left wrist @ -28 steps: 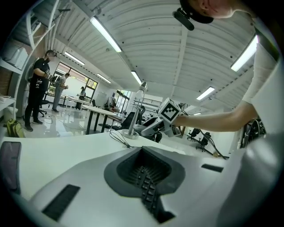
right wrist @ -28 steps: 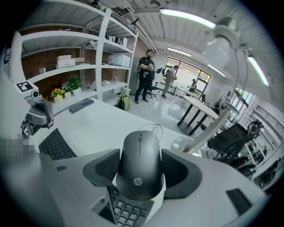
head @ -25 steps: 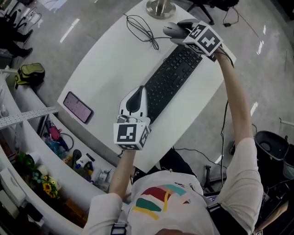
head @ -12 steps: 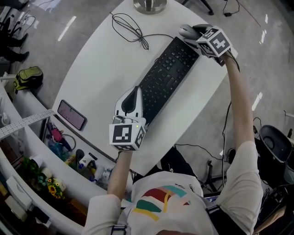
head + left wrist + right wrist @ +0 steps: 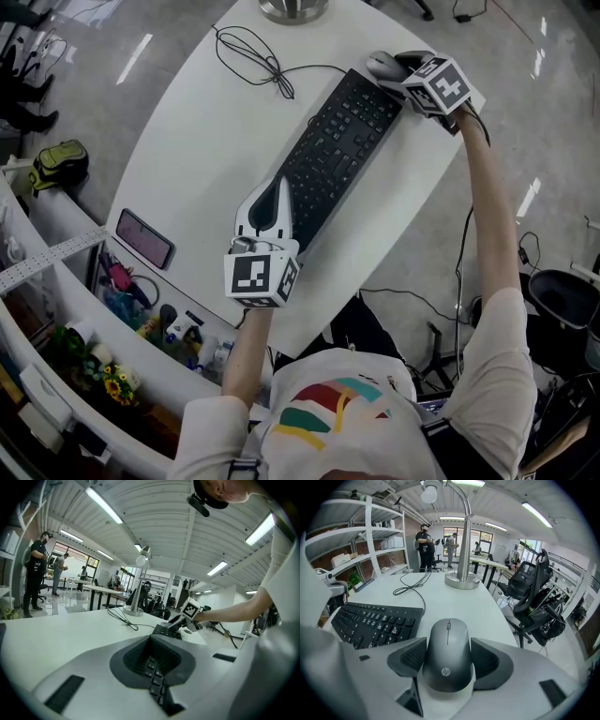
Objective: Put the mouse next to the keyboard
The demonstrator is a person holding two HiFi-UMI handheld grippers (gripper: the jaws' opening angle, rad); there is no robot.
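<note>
At the far end of the keyboard, the right claw is clamped on the mouse, pads pressed to both its sides.
The mouse sits just beside the keyboard's far end, low on or over the table; which of the two cannot be told. On the side away from the keyboard the table's edge is near, so a release that drags one pad along the smooth rounded shell could likely push the mouse toward that edge and off it. A jaw swinging wide toward the keyboard may also knock that end askew. At the keyboard's near end the left claw has its jaws together and empty, keys showing through the hollow behind the tips; a press or sideways move there could shift the keyboard away from the mouse.
</note>
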